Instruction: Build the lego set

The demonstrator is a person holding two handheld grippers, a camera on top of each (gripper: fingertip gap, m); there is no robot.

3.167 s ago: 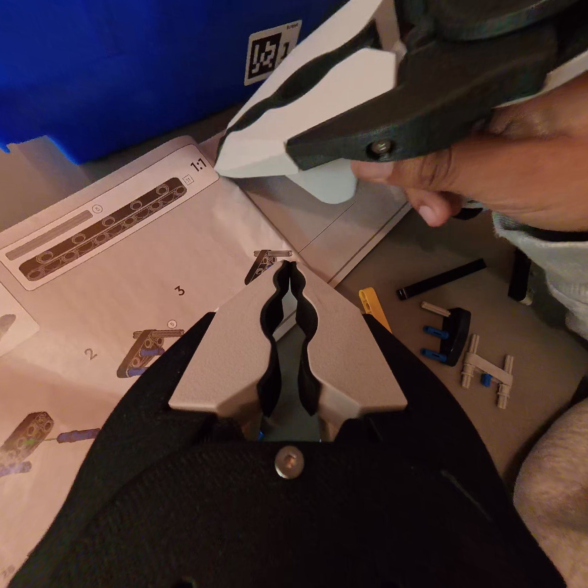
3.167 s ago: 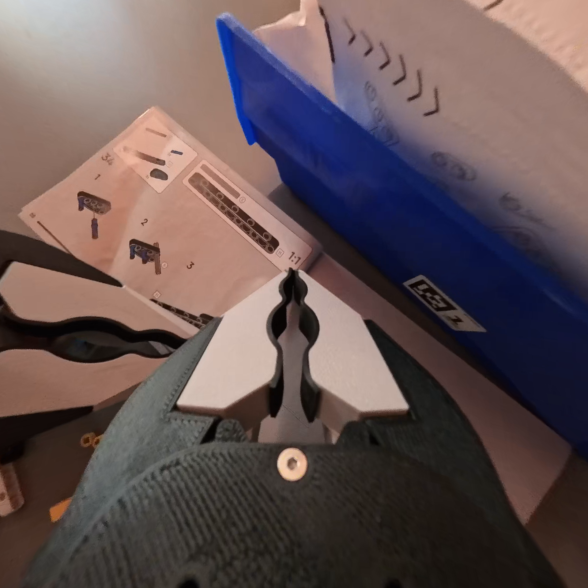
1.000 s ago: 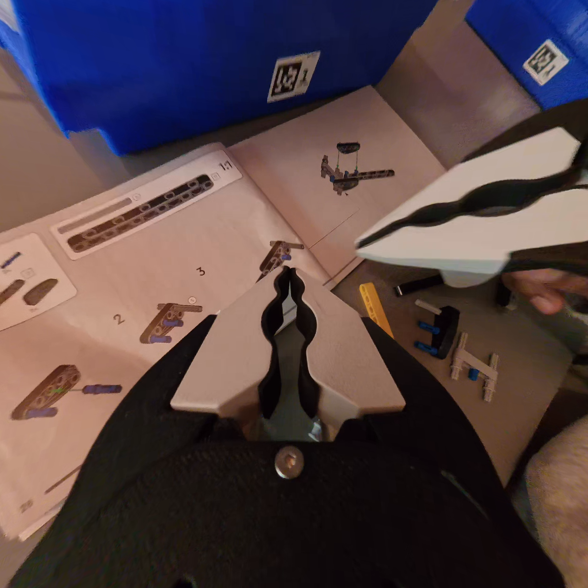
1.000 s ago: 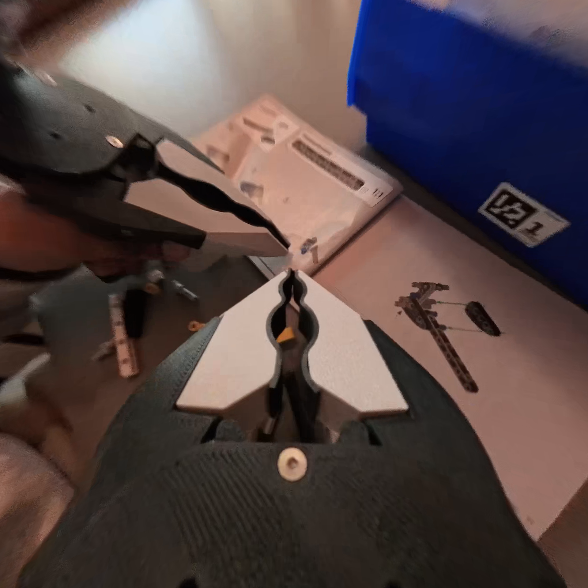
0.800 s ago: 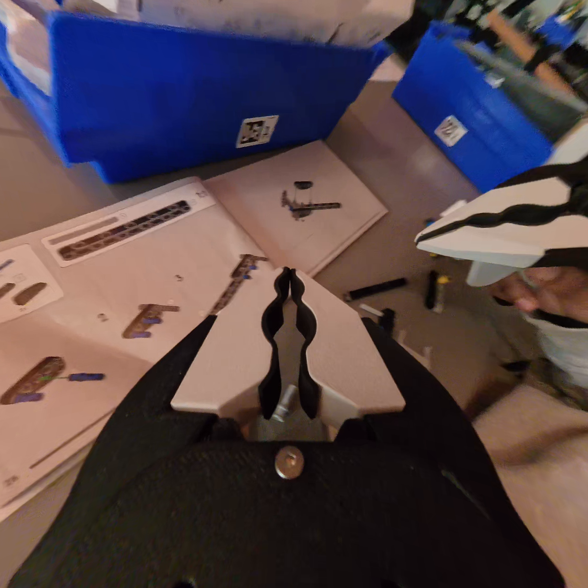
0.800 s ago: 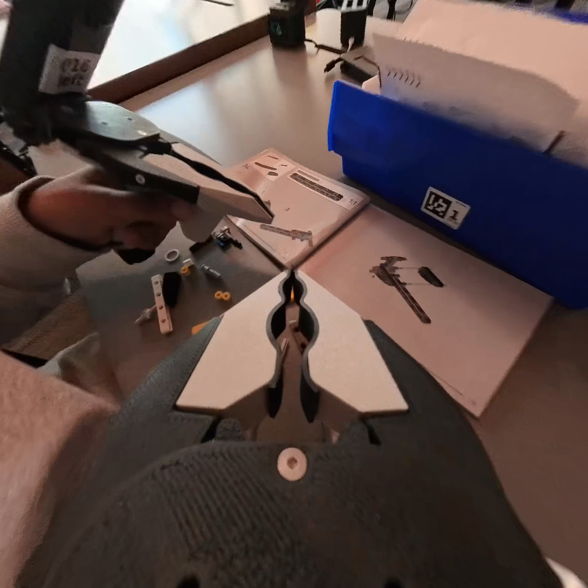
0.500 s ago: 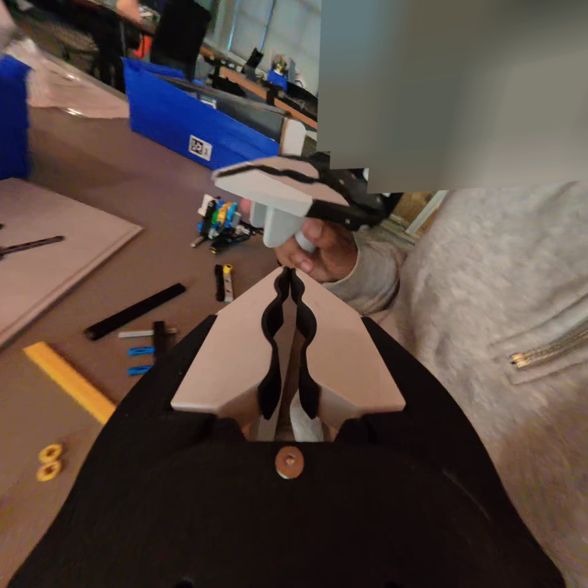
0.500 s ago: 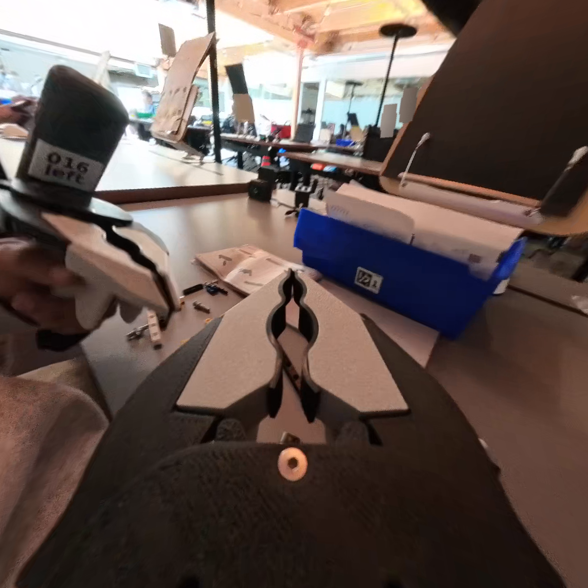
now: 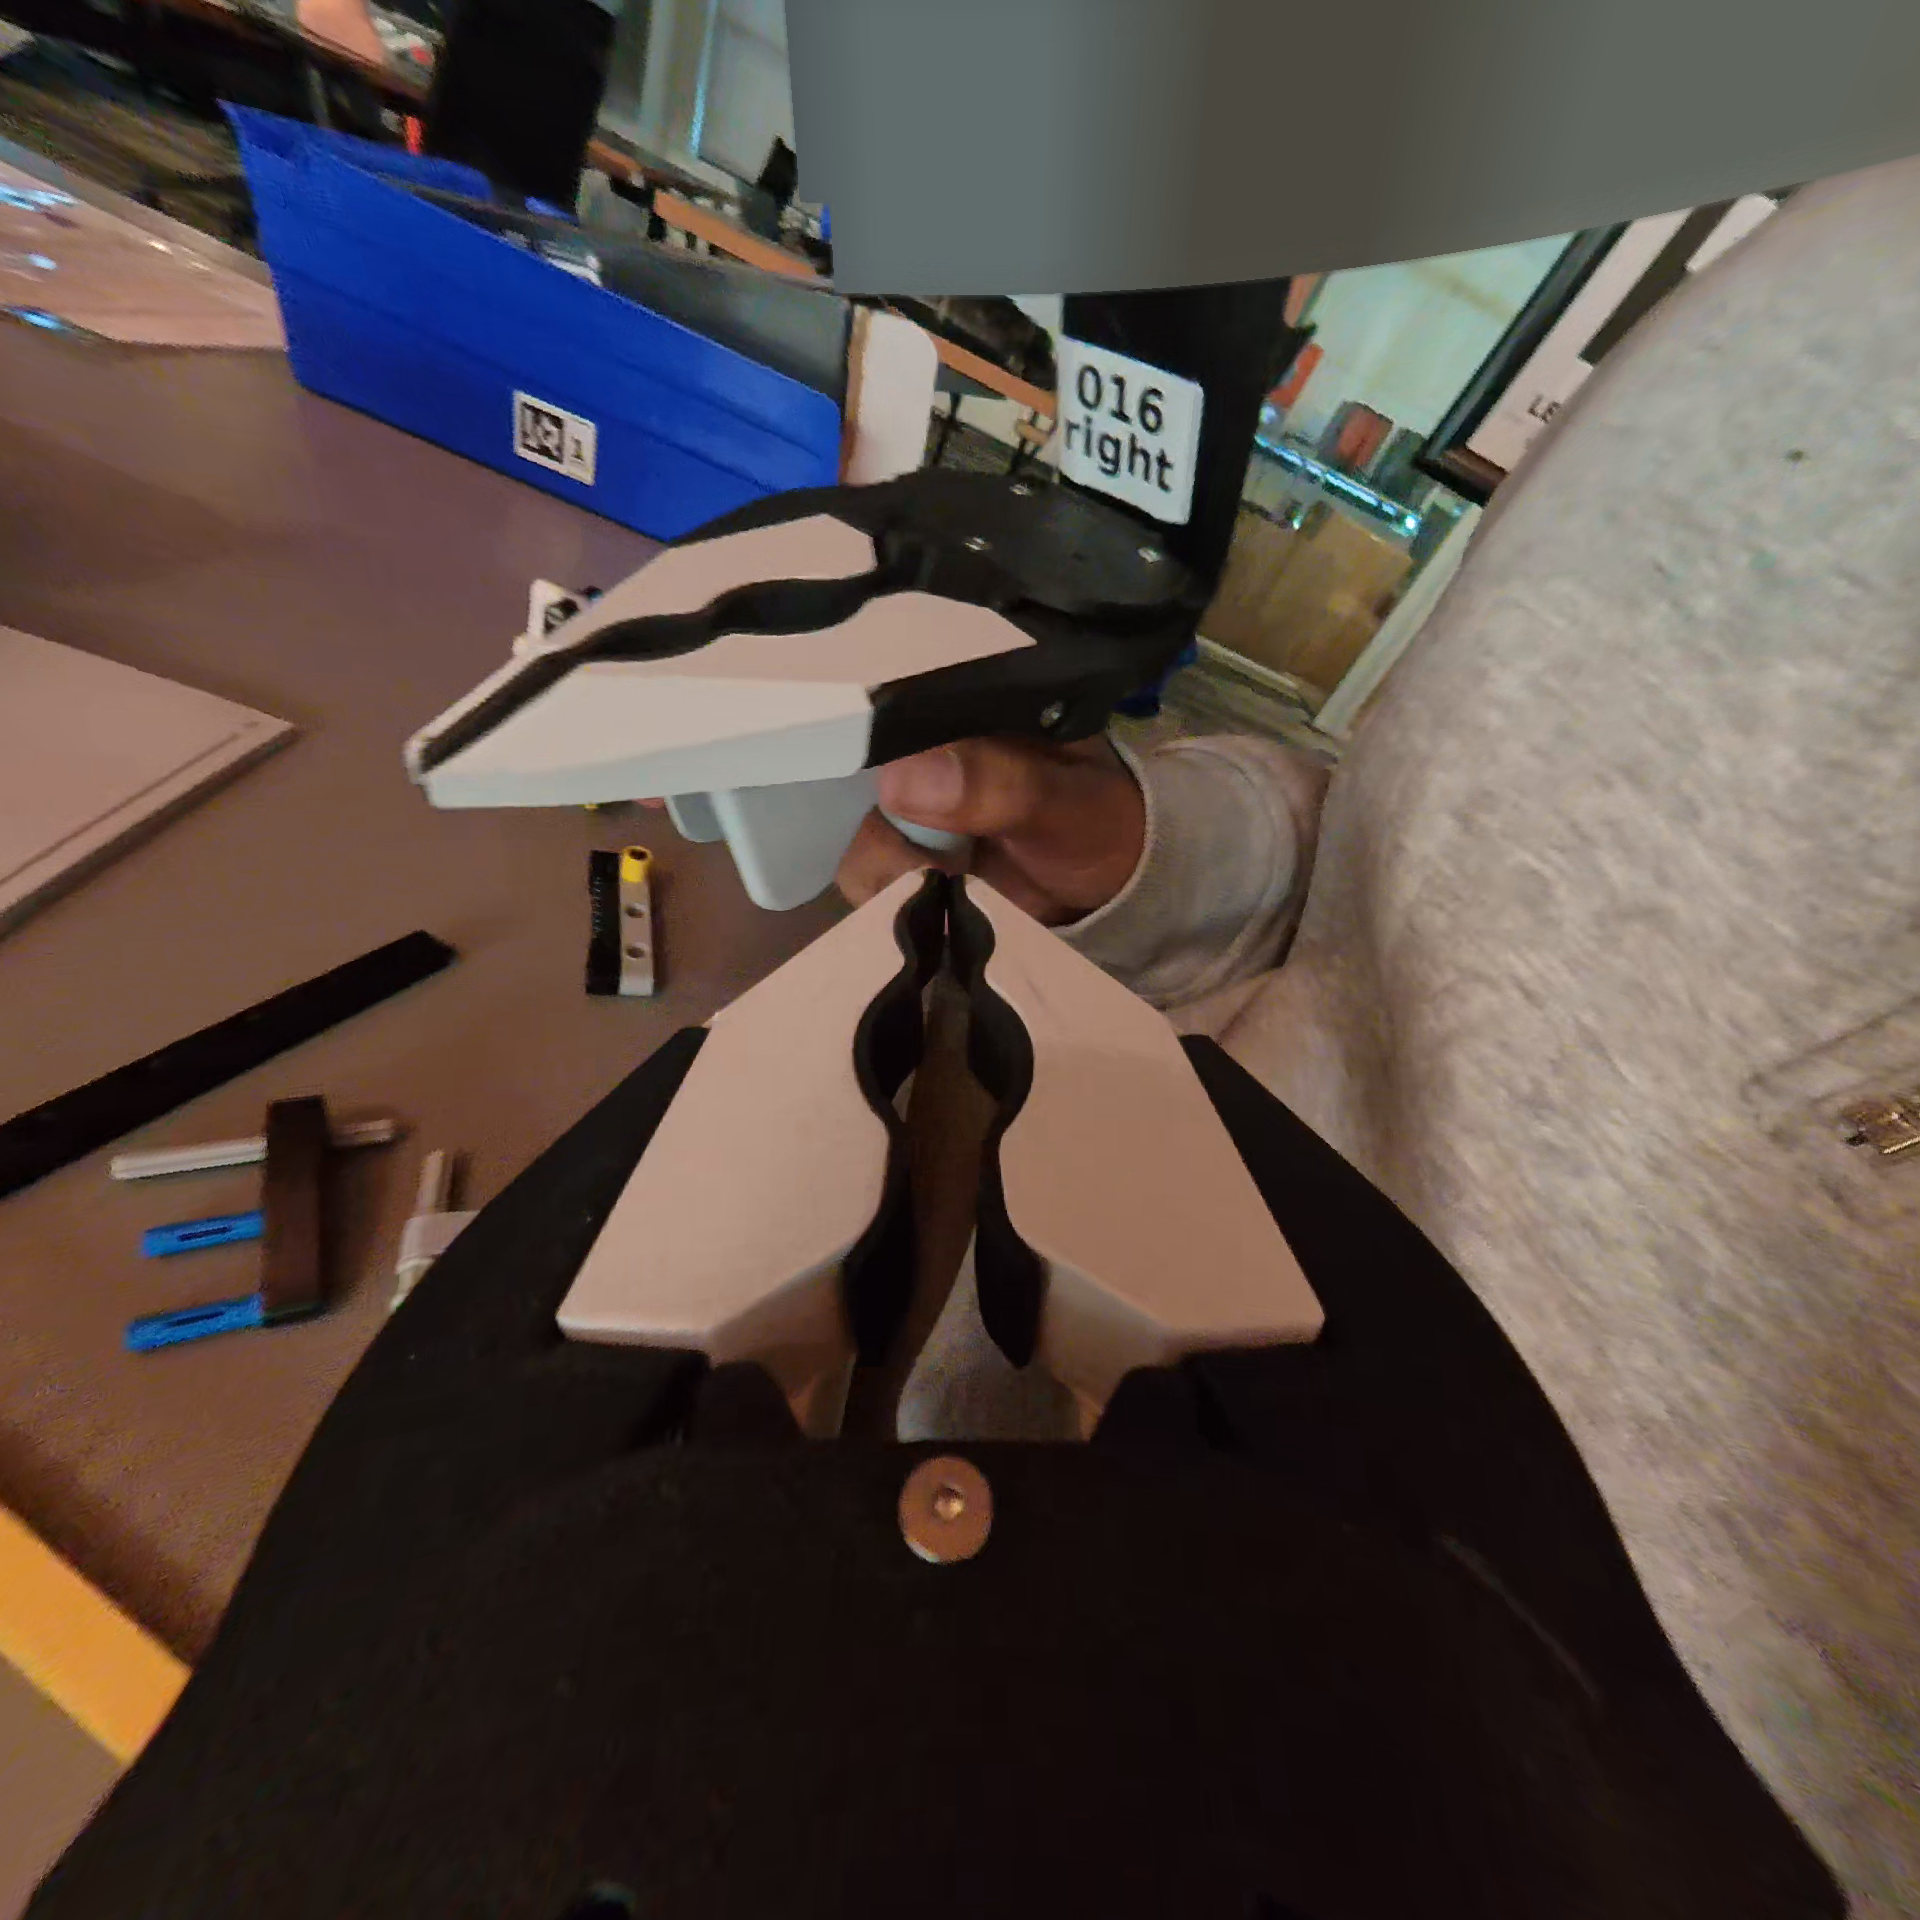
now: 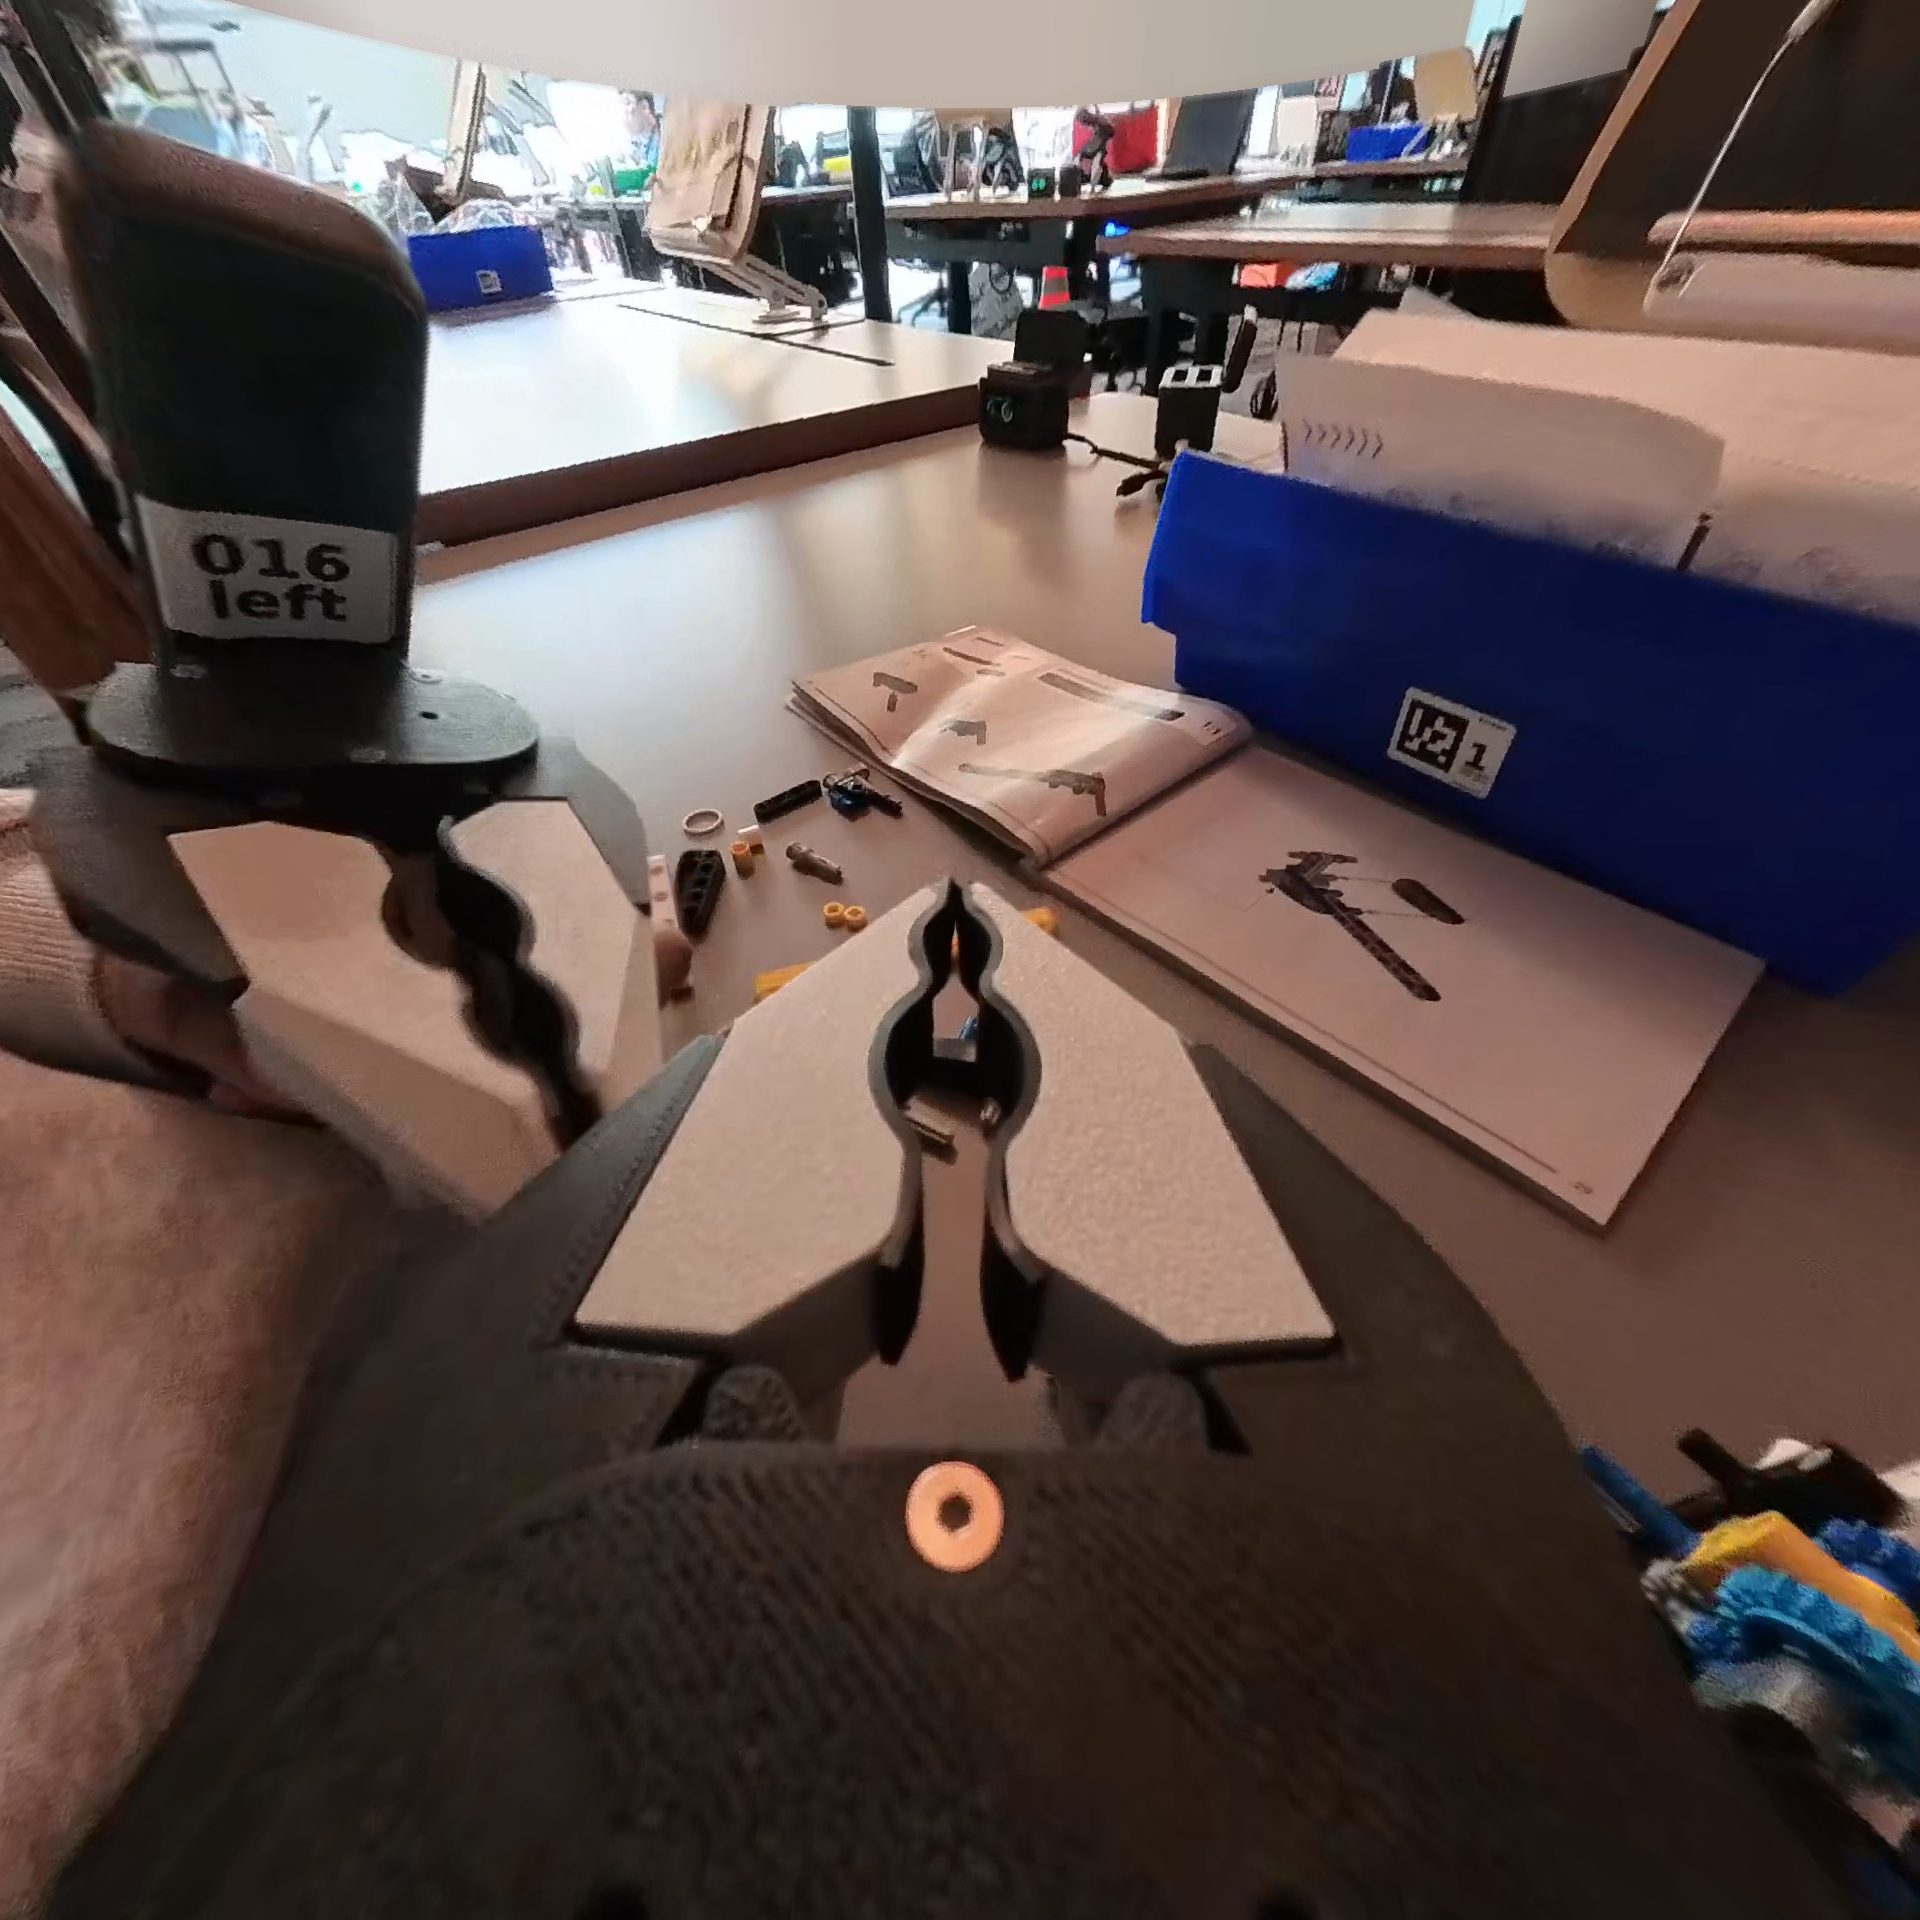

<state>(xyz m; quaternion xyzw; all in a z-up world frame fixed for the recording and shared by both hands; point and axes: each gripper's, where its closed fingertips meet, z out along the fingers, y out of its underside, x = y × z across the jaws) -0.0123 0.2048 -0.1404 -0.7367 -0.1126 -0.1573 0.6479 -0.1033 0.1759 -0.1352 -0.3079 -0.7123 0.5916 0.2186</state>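
Note:
Loose lego parts lie on the brown table. In the left wrist view I see a long black beam [image 9: 218, 1049], a black piece with blue pins [image 9: 293, 1205], a grey and black piece with a yellow end [image 9: 623, 925] and a yellow beam [image 9: 73, 1631]. My left gripper [image 9: 940, 883] is shut and empty, raised above the table. My right gripper [image 9: 426, 753] hangs ahead of it, shut and empty. In the right wrist view my right gripper [image 10: 954, 896] points at small parts [image 10: 707, 883] and yellow rings [image 10: 844, 914]; my left gripper [image 10: 577, 1127] is at the left.
An open instruction booklet [image 10: 1018, 738] lies beside a blue bin [image 10: 1558, 707] holding papers. A second blue bin [image 9: 540, 384] stands farther back. A partly built colourful assembly [image 10: 1787, 1590] sits at the lower right. The person's grey sweater [image 9: 1610, 935] fills the right side. Across from one pair of fingers to the other is roughly 9 centimeters.
Both grippers have tilted up from looking down at the booklet to looking level across the table, and swung toward each other. Both stayed shut.

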